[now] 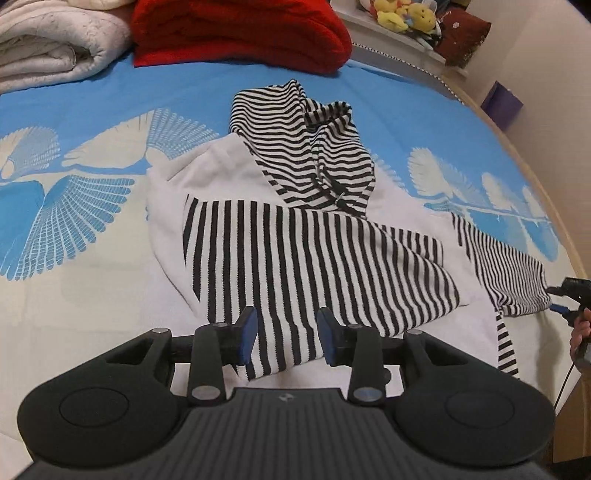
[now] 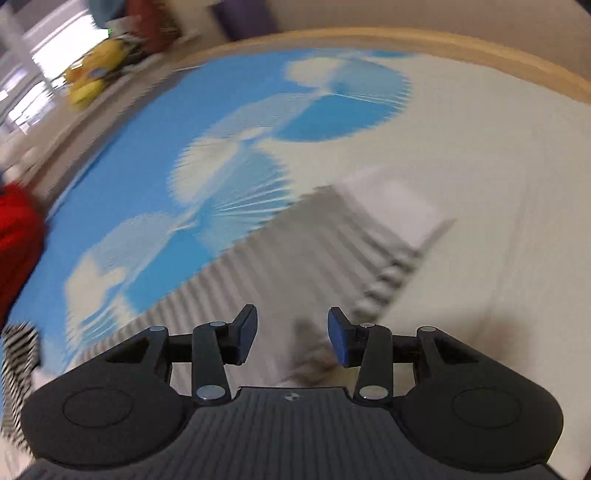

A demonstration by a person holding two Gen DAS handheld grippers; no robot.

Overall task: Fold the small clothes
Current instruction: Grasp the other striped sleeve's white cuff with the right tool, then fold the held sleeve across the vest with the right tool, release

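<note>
A small white hooded top with black stripes lies on the bed, its striped hood at the far end. One striped sleeve is folded across the body. The other sleeve stretches to the right. My left gripper hovers over the near hem, open, with the striped cloth showing below the gap and the pads apart from it. My right gripper is open too, above the blurred striped sleeve. In the left wrist view, the right gripper sits by the sleeve's cuff, held by a hand.
The bed sheet is blue and white with a fan pattern. A red blanket and a rolled white quilt lie at the far side. Yellow plush toys sit on a ledge. A wooden bed rim curves along the right.
</note>
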